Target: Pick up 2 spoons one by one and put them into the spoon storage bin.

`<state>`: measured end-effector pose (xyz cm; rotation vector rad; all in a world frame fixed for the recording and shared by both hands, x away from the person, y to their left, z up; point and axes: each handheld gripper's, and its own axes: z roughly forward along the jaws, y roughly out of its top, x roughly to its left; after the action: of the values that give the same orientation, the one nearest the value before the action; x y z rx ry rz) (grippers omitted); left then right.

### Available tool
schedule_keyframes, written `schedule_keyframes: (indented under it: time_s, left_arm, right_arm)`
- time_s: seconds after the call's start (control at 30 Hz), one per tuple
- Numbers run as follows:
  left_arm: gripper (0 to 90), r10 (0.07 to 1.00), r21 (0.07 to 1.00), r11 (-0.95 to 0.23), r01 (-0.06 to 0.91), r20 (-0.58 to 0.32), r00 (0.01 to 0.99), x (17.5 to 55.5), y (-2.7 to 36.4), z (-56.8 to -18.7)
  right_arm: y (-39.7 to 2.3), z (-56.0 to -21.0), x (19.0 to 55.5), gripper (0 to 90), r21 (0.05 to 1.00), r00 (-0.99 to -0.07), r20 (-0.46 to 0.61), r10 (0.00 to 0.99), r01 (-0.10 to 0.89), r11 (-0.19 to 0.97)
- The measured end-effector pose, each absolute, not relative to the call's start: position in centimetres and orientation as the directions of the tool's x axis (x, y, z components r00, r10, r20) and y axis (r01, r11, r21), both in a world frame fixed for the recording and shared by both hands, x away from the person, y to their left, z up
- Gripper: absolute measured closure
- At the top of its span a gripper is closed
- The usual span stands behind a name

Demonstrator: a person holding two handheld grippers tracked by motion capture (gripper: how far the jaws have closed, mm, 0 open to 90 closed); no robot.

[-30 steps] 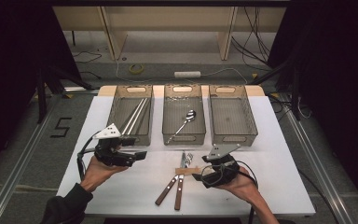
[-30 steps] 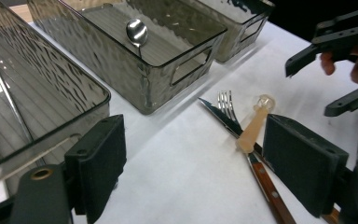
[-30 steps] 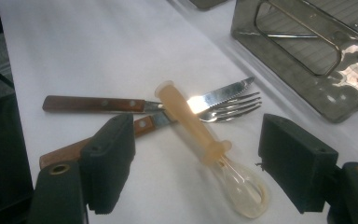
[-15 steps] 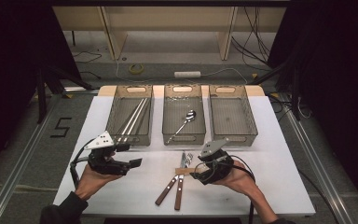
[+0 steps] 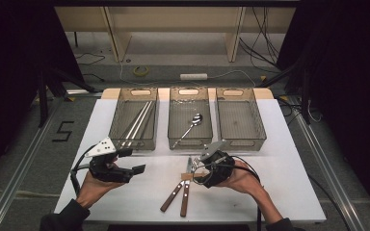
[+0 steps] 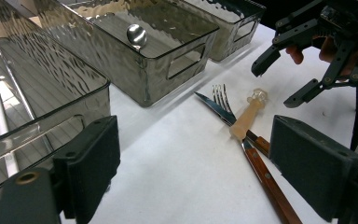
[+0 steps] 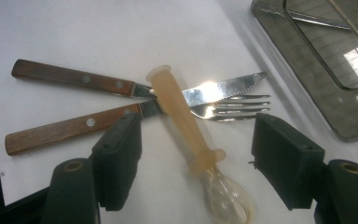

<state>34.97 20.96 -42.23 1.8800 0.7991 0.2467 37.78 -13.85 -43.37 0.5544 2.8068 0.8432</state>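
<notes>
Moved since a second ago: right tool [image 5: 195, 168], leftward across the worktop [image 5: 279, 183] onto the loose cutlery; left tool [image 5: 132, 161], back from the left bin [image 5: 118, 113] toward the near edge; jaws of the left just been opening, now wide with nothing between them, likely because its load is already dropped among the metal rods [image 5: 137, 122] there; jaws of the right just been closing, set either side of the translucent silicone spoon [image 7: 182, 116] but not yet pressing it, so open and holding nothing; spoon lying crosswise on top of the wood-handled knife [image 7: 74, 79] and fork [image 7: 233, 109], just in front of the middle bin [image 5: 172, 115]; topmost of the pile, hence probably the sensible piece to lift first without disturbing the rest; metal spoon [image 5: 192, 122] alone in the middle bin, right bin [image 5: 241, 120] bare, which suggests sorting by kind, one sort per bin; readable writing limited to a large "5" [image 5: 63, 131] marked on the floor at the left; no brand or label legible on bins, cutlery or tools.
</notes>
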Motion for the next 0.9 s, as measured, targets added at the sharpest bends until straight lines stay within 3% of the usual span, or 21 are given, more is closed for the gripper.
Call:
schedule_keyframes:
  time_s: [0.9]
  left_arm:
    - [16.2, 0.619, 0.891, -0.239, 0.385, -0.166, 0.768, 34.8, 20.9, -41.9]
  right_arm:
    - [-12.0, -45.4, 39.5, 52.9, 0.446, -0.947, -0.038, 0.319, 0.27, 0.853]
